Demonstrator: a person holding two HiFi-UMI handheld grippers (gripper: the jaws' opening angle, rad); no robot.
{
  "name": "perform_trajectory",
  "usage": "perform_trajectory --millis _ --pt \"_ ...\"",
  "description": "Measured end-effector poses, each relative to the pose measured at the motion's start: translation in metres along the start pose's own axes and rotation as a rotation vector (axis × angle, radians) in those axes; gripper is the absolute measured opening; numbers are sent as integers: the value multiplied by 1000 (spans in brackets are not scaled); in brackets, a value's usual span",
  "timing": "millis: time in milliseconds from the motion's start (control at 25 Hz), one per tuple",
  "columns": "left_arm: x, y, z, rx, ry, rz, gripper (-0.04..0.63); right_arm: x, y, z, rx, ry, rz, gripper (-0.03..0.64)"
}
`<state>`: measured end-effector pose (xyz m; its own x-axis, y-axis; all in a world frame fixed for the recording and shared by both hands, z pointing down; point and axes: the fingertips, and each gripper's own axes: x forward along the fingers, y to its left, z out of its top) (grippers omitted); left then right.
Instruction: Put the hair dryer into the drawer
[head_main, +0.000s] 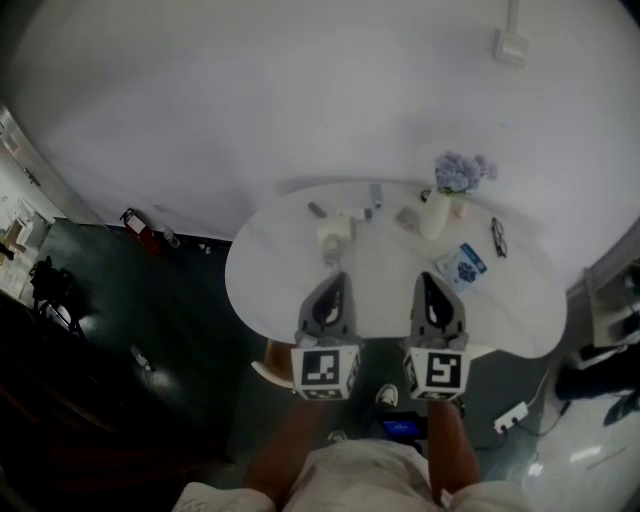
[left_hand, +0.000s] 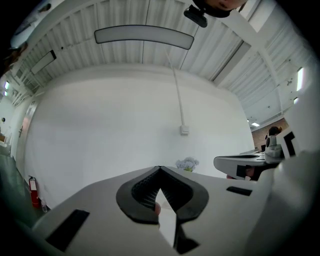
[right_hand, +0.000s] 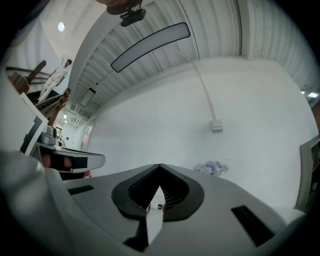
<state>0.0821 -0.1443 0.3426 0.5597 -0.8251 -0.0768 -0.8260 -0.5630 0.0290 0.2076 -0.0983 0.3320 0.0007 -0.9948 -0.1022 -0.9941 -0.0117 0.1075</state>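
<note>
In the head view a white hair dryer (head_main: 335, 232) lies on the round white table (head_main: 300, 300), left of centre. My left gripper (head_main: 337, 276) is held level over the table's near edge, just short of the dryer, shut and empty. Beside it my right gripper (head_main: 428, 276) is also shut with nothing in it. In the left gripper view the left gripper (left_hand: 160, 168) has its jaw tips meeting, and the right gripper (right_hand: 160, 165) looks the same in the right gripper view. I see no drawer that I can be sure of.
A white vase of purple flowers (head_main: 438, 210) stands at the table's back right, with a blue-and-white packet (head_main: 461, 266), glasses (head_main: 498, 237) and small items near it. A grey cabinet (head_main: 612, 300) is at the right edge. A fire extinguisher (head_main: 135, 222) stands by the wall.
</note>
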Motion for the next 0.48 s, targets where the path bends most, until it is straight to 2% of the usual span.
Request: perform_trajectory --millis 240,480 --pt "61 -7 0 3 -3 56 0 51 -45 -7 19 -10 43 0" --pt "98 -4 0 13 10 114 0 87 -69 -14 44 -9 94 0"
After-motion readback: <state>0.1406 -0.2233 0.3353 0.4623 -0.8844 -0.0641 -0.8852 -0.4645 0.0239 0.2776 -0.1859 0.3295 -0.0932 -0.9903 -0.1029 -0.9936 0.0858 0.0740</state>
